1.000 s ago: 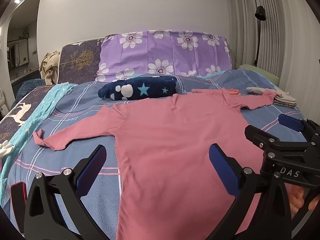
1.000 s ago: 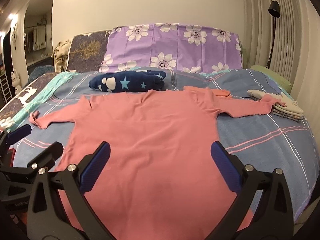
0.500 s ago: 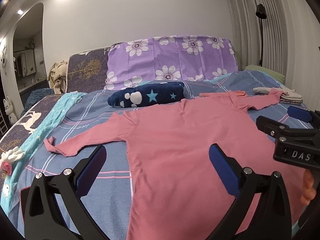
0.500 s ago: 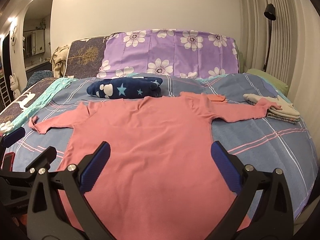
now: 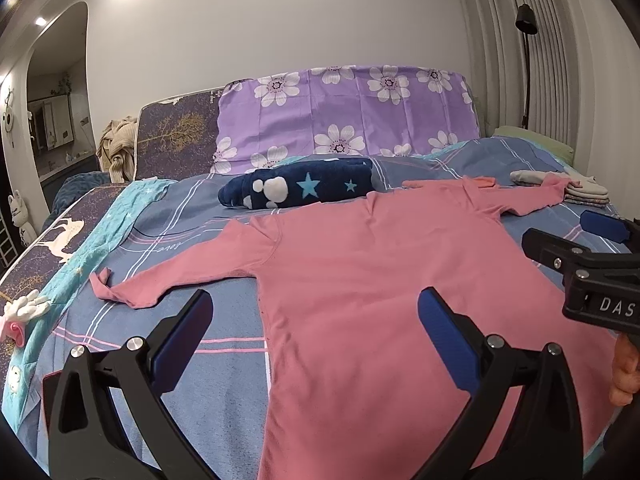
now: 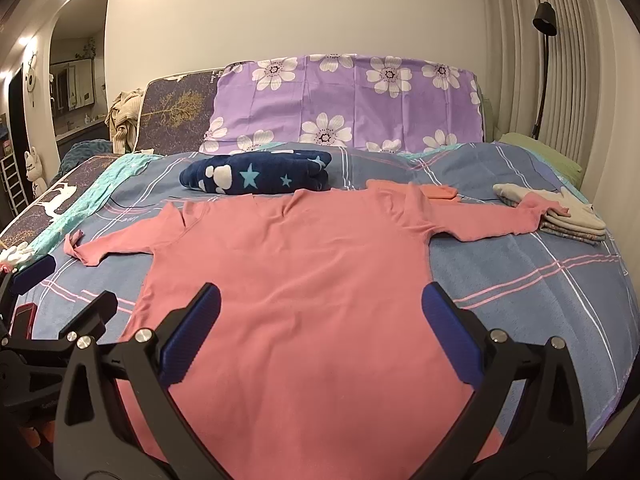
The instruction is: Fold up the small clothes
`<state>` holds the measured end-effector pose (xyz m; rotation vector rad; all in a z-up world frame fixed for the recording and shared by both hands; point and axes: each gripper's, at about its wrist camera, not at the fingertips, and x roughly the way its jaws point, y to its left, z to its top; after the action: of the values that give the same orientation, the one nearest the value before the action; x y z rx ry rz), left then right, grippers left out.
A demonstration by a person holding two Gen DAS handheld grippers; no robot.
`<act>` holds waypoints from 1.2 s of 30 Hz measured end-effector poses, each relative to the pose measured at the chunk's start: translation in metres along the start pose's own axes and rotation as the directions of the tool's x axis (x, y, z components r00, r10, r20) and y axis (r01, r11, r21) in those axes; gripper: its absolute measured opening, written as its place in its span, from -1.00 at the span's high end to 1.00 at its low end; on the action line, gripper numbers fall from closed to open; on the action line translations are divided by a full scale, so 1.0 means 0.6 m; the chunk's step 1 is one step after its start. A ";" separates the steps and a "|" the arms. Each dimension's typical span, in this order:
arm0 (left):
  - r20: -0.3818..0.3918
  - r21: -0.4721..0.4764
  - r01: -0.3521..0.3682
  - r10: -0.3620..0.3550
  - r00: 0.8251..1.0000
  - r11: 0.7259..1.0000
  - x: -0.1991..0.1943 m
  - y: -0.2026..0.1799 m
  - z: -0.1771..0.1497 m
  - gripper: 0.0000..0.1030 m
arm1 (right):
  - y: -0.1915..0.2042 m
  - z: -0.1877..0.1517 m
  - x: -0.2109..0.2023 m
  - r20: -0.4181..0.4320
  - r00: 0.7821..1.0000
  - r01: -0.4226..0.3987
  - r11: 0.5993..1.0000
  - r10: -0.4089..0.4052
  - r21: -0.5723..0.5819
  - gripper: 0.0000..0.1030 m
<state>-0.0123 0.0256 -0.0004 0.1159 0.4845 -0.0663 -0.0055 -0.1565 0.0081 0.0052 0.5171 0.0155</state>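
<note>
A pink long-sleeved shirt (image 5: 380, 288) lies flat on the bed with both sleeves spread out; it also shows in the right wrist view (image 6: 312, 280). My left gripper (image 5: 312, 340) is open and empty, held above the shirt's left edge near the hem. My right gripper (image 6: 320, 332) is open and empty above the lower middle of the shirt. The right gripper shows at the right edge of the left wrist view (image 5: 592, 264), and the left gripper at the left edge of the right wrist view (image 6: 60, 312). The right sleeve's cuff lies on a stack of folded clothes (image 6: 568, 216).
A rolled navy star-print blanket (image 6: 256, 174) lies beyond the shirt's collar. A small folded pink item (image 6: 440, 192) lies by the right shoulder. Purple flowered pillows (image 6: 344, 100) stand at the headboard. A red phone (image 6: 24, 318) lies on the blue plaid bedsheet (image 6: 520, 272) at left.
Both grippers have drawn back and tilted up a little, so more of the wall and headboard shows. The shirt has not moved. Both grippers stay open.
</note>
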 end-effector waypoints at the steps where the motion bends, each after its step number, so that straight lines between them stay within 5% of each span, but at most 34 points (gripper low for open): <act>1: -0.004 -0.001 0.002 -0.002 1.000 1.000 0.002 0.001 0.000 -0.97 | 0.000 0.000 0.002 -0.003 1.000 0.001 1.000 -0.001 -0.003 -0.96; 36: -0.075 -0.052 0.000 -0.004 0.997 0.999 0.061 0.037 -0.014 -0.97 | 0.010 -0.009 0.070 -0.093 0.996 0.014 1.000 -0.016 -0.020 -0.96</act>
<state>0.0182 0.0474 -0.0227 0.0676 0.5610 -0.0515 0.0283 -0.1499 -0.0175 -0.0184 0.6100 0.0063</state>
